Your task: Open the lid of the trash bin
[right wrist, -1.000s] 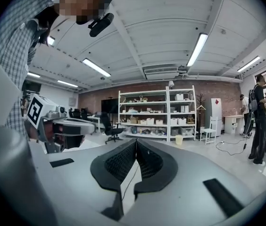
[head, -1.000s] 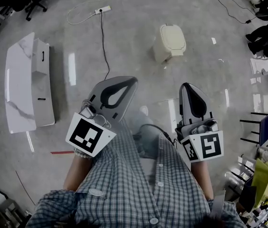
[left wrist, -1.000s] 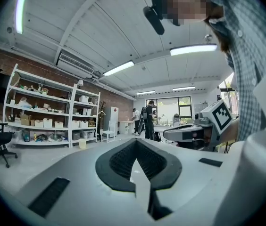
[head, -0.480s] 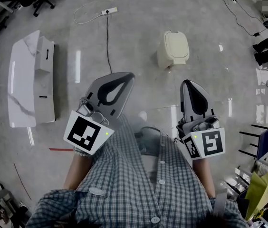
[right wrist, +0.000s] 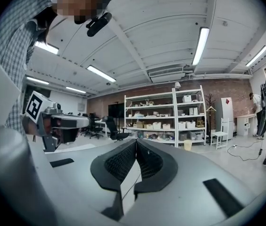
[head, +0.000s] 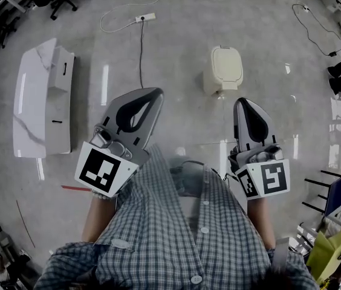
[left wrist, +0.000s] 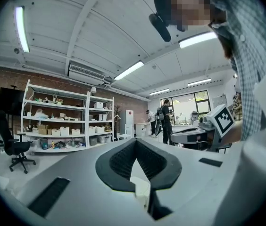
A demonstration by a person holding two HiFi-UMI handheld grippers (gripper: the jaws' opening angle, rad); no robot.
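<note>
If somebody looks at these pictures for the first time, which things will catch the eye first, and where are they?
First come the two grey grippers held out over the floor, the left gripper and the right gripper, both with jaws together and empty. Beyond them a cream trash bin stands on the floor with its lid down, nearer the right gripper. A long white table sits far left.

Head view high, steeply down, both gripper views facing across room, sharing white shelving (left wrist: 62, 121).

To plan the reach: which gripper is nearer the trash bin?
The right gripper; the cream trash bin stands just ahead of it, farther from the left gripper.
</note>
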